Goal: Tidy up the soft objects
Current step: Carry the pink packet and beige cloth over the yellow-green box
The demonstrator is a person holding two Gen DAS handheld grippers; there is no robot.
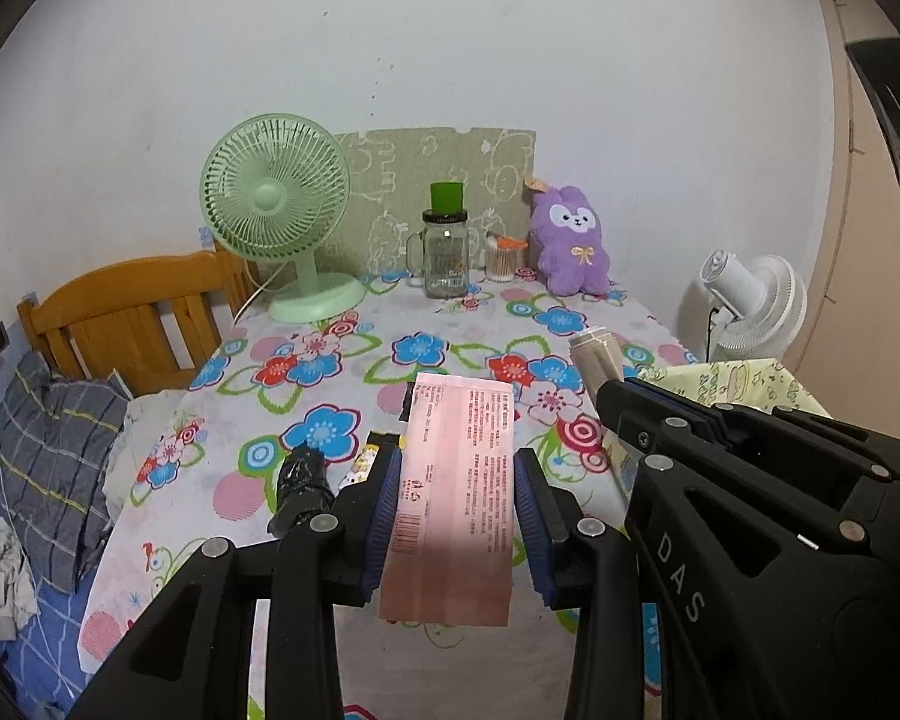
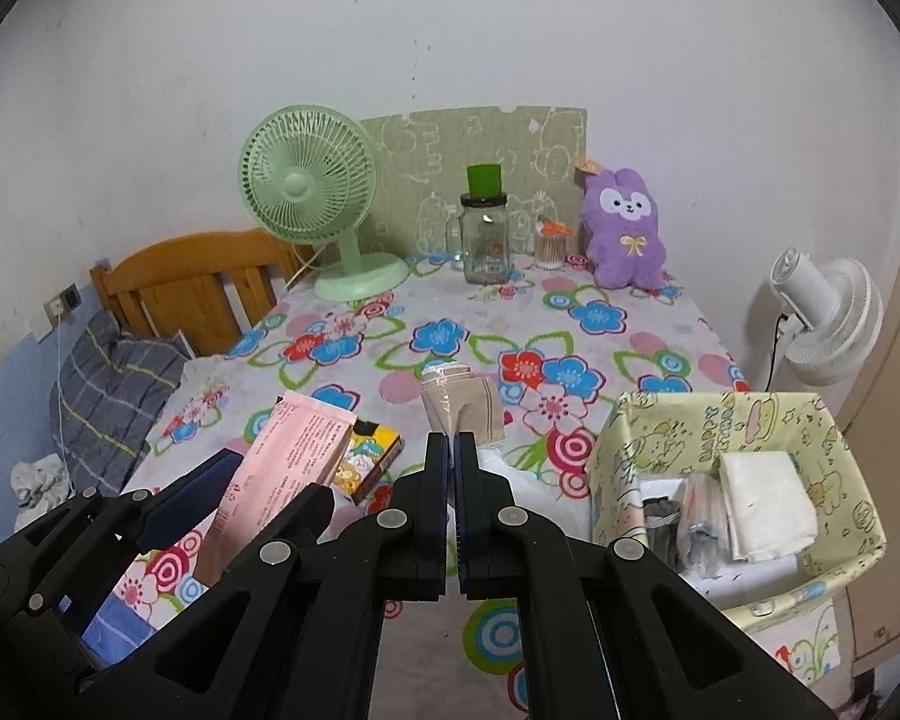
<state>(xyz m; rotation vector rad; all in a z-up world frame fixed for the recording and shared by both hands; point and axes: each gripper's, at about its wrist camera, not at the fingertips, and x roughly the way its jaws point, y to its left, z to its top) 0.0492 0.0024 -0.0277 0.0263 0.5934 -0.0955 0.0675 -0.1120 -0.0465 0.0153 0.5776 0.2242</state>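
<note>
Both grippers over the flowered table, each with a soft packet at its fingers

The left gripper (image 1: 457, 516) has its blue pads on either long edge of a pink packet (image 1: 459, 480), which stands up between them above the tablecloth (image 1: 330, 384); the right gripper (image 2: 452, 483) has its fingers pressed together on the near end of a beige packet (image 2: 463, 405), which stretches away from the tips. Just beside the pink packet lies a small cartoon-printed box (image 2: 371, 457). To the right stands a patterned fabric basket (image 2: 630, 438) (folded white cloths already inside). Farther back, by the wall, stand a green fan (image 2: 309, 192), a glass jar (image 2: 483, 240) and a purple plush bunny (image 2: 624, 228)
</note>
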